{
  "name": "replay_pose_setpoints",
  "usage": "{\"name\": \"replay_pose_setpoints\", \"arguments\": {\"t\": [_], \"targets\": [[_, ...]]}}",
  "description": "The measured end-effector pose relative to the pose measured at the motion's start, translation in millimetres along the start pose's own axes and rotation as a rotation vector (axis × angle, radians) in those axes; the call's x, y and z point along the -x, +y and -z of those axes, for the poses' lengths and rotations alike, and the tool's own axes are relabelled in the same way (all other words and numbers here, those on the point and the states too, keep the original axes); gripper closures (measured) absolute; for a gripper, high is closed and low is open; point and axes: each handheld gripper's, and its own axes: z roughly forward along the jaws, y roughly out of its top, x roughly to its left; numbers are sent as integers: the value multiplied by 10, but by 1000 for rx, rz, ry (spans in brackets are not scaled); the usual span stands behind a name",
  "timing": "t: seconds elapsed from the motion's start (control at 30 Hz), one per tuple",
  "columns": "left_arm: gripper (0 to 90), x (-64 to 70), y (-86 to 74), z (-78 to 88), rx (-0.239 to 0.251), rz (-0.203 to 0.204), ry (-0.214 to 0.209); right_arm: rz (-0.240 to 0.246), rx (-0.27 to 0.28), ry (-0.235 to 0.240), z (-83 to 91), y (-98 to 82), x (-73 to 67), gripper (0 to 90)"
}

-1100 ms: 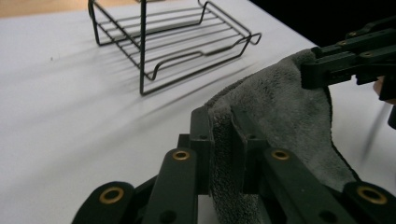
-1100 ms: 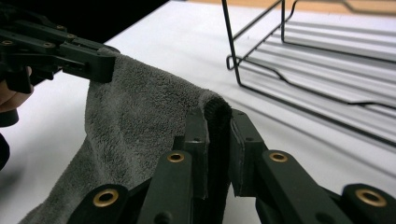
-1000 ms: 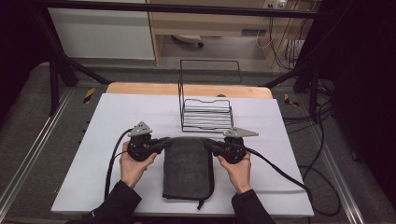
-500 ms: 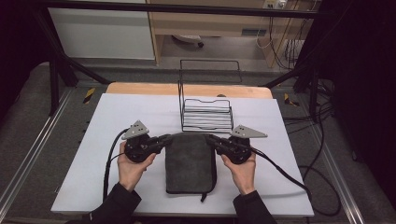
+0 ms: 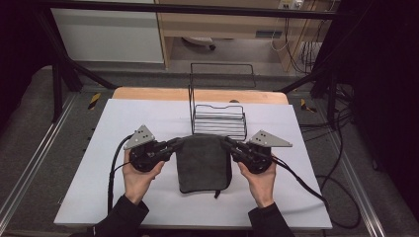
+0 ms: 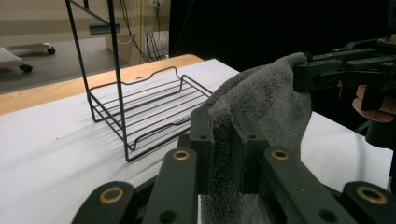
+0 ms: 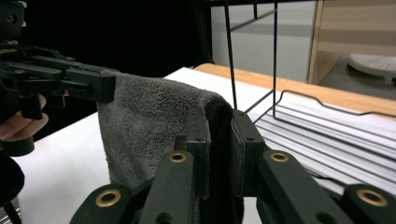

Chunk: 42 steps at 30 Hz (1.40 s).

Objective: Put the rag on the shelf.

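A dark grey folded towel (image 5: pixel 203 163) hangs between my two grippers above the white table (image 5: pixel 148 118), its lower edge trailing toward me. My left gripper (image 5: pixel 179 143) is shut on the towel's far left corner, and my right gripper (image 5: pixel 226 142) is shut on its far right corner. In the left gripper view the cloth (image 6: pixel 261 107) is pinched between the jaws, with the other gripper (image 6: pixel 345 70) clamped on the far corner. The right gripper view shows the same cloth (image 7: pixel 154 121) nipped between its jaws.
A black wire rack (image 5: pixel 219 121) with a tall upright back frame stands just beyond the towel. The table's wooden far edge (image 5: pixel 148 94) lies behind it. Cables (image 5: pixel 306 185) trail off the right side, and dark frame bars stand around the table.
Both grippers have risen and moved away from me toward the rack, lifting the towel's far edge off the table. The towel hangs shorter on the table now.
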Motion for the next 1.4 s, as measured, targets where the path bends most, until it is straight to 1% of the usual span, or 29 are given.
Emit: {"name": "replay_pose_setpoints", "arguments": {"t": [0.3, 0.47, 0.57, 0.77, 0.83, 0.97, 1.13, 1.3, 1.4], "targets": [[801, 60, 167, 14, 49, -27, -7, 19, 58, -11, 135, 132, -29, 804], [802, 96, 284, -1, 75, -42, -7, 28, 92, -25, 208, 209, -39, 804], [802, 99, 356, -9, 95, -41, -7, 24, 124, -29, 237, 262, -37, 804], [802, 87, 473, -35, 129, -29, -5, 45, 157, -47, 255, 363, -54, 805], [802, 86, 512, -38, 142, -26, -9, 43, 168, -49, 264, 395, -53, 805], [802, 110, 596, -46, 168, -33, -5, 47, 188, -55, 299, 460, -49, 804], [802, 125, 714, -67, 194, -43, -4, 66, 222, -80, 342, 557, -58, 805], [802, 131, 823, -87, 227, -41, -6, 66, 261, -91, 371, 667, -55, 805], [802, 134, 879, -107, 245, -38, -5, 77, 282, -106, 377, 736, -59, 805]]}}
